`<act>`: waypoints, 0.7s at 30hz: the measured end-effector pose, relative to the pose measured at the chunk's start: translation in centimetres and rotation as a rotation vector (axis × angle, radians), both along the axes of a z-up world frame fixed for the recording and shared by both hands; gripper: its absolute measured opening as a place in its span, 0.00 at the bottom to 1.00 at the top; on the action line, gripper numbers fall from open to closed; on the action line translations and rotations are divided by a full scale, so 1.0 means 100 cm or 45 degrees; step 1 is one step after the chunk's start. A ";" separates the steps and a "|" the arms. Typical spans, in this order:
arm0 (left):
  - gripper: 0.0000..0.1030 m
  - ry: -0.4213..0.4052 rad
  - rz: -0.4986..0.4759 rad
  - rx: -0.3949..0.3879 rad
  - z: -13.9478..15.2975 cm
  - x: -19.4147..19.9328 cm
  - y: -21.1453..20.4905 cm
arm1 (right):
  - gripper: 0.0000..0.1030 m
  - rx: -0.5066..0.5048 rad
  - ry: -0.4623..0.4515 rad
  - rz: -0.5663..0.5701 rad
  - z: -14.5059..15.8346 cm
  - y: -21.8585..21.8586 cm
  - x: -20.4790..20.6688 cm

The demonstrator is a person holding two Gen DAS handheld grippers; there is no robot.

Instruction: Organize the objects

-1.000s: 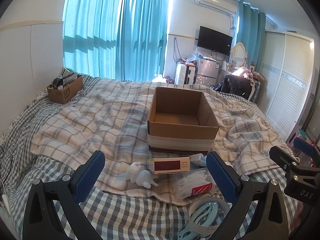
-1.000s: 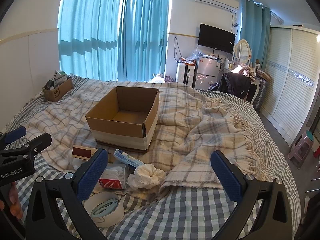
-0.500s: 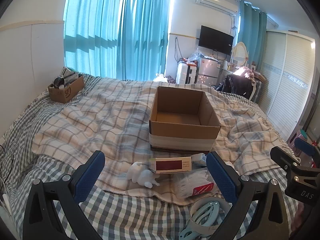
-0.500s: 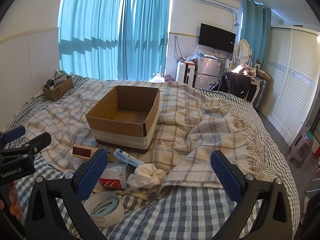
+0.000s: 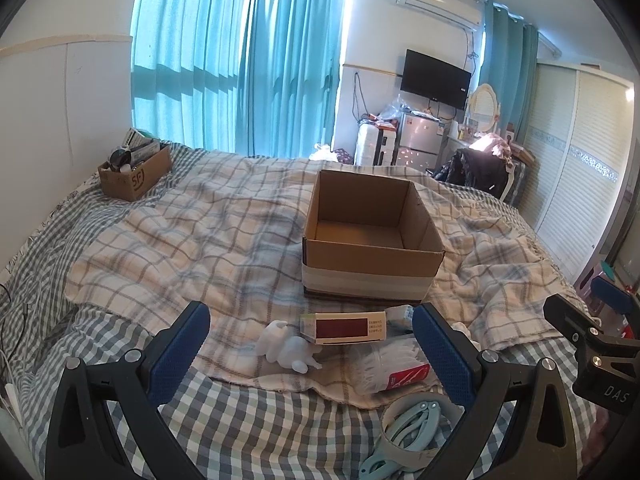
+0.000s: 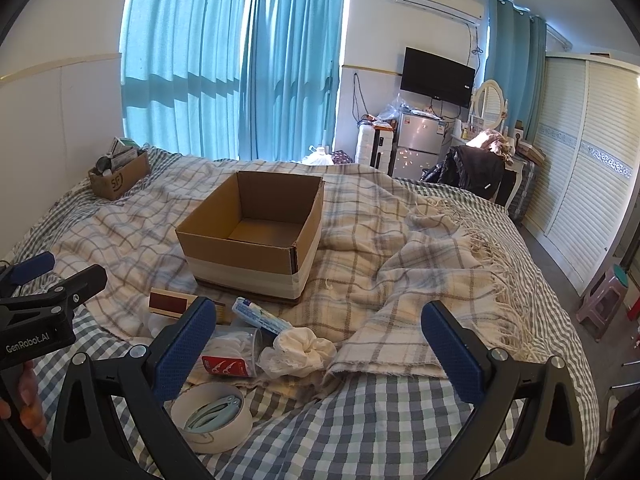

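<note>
An open, empty cardboard box (image 5: 372, 236) (image 6: 256, 236) stands on the bed. In front of it lie a white figurine (image 5: 288, 346), a red-and-cream carton (image 5: 346, 327) (image 6: 170, 304), a toothpaste tube (image 6: 260, 314), a clear cup of white picks with a red label (image 5: 394, 368) (image 6: 230, 354), a crumpled white cloth (image 6: 304, 348) and a tape roll holding pale blue clips (image 5: 416, 428) (image 6: 214, 410). My left gripper (image 5: 310, 354) is open and empty, above the figurine and carton. My right gripper (image 6: 320, 350) is open and empty, above the cloth.
A small brown box of oddments (image 5: 134, 174) sits at the bed's far left by the wall. A rumpled plaid blanket (image 6: 420, 272) covers the bed. A wardrobe (image 6: 592, 184), fridge (image 6: 418, 140) and stool (image 6: 604, 292) stand on the right beyond the bed.
Both views have shifted only slightly; the left gripper drifted a little so the box appears a bit further right. Nothing was taken or released.
</note>
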State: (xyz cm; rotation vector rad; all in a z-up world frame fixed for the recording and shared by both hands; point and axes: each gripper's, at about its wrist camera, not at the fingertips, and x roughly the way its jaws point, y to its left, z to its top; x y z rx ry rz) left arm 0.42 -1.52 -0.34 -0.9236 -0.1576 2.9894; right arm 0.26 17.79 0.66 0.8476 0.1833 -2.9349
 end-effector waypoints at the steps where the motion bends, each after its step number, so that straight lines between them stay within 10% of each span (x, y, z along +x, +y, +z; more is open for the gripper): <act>1: 1.00 0.000 -0.001 0.001 0.000 0.000 0.000 | 1.00 0.002 0.000 0.001 0.000 0.000 0.000; 21: 1.00 -0.015 -0.046 -0.032 0.012 0.014 0.007 | 1.00 0.001 0.003 0.037 0.013 -0.008 0.012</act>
